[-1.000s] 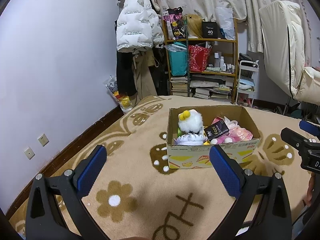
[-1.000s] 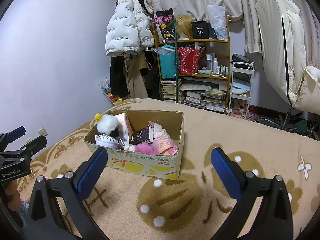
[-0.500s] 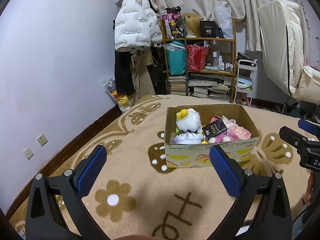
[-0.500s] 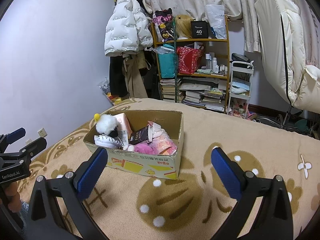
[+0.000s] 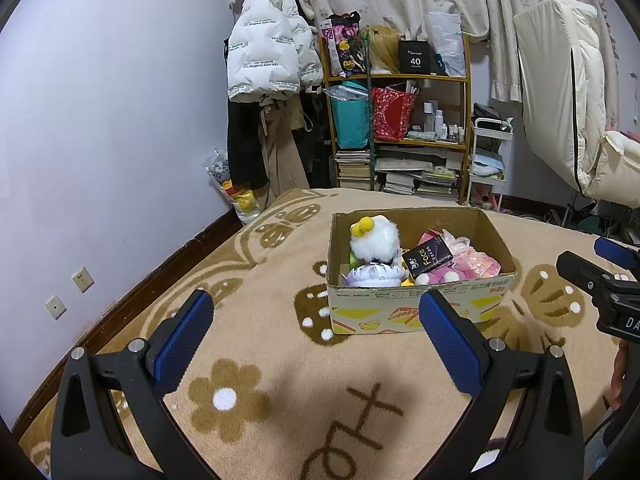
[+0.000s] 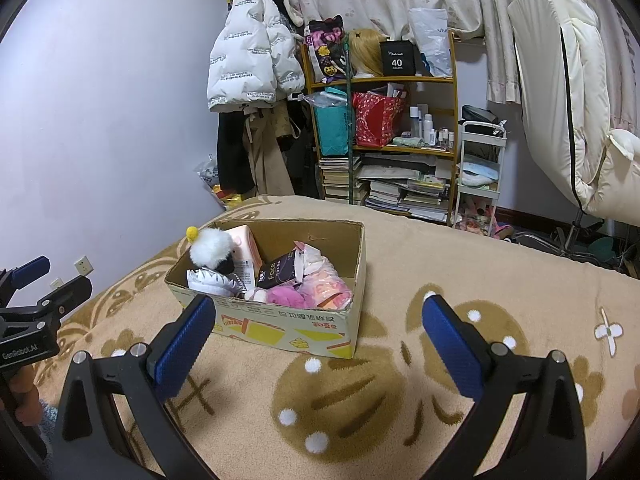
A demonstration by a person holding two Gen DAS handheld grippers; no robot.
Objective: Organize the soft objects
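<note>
A cardboard box (image 5: 416, 312) (image 6: 280, 330) sits on the beige patterned blanket. It holds a white plush with a yellow pompom (image 5: 374, 238) (image 6: 210, 244), a black tissue pack (image 5: 427, 259) (image 6: 280, 274), pink soft items (image 5: 472, 262) (image 6: 316, 290) and a pink pack (image 6: 246, 246). My left gripper (image 5: 316, 330) is open and empty, in front of the box. My right gripper (image 6: 316, 330) is open and empty, in front of the box's right half. Each gripper shows at the edge of the other's view (image 5: 600, 276) (image 6: 36, 300).
The blanket (image 5: 260, 380) (image 6: 480, 272) covers the bed. Behind it stand a cluttered shelf (image 5: 400, 120), a hanging white jacket (image 5: 268, 56), a small white cart (image 5: 488, 160) and a cream chair (image 5: 572, 112). The lilac wall (image 5: 100, 140) is on the left.
Both views have drawn back and risen slightly from the box. Both grippers stay open and the box's contents are unmoved.
</note>
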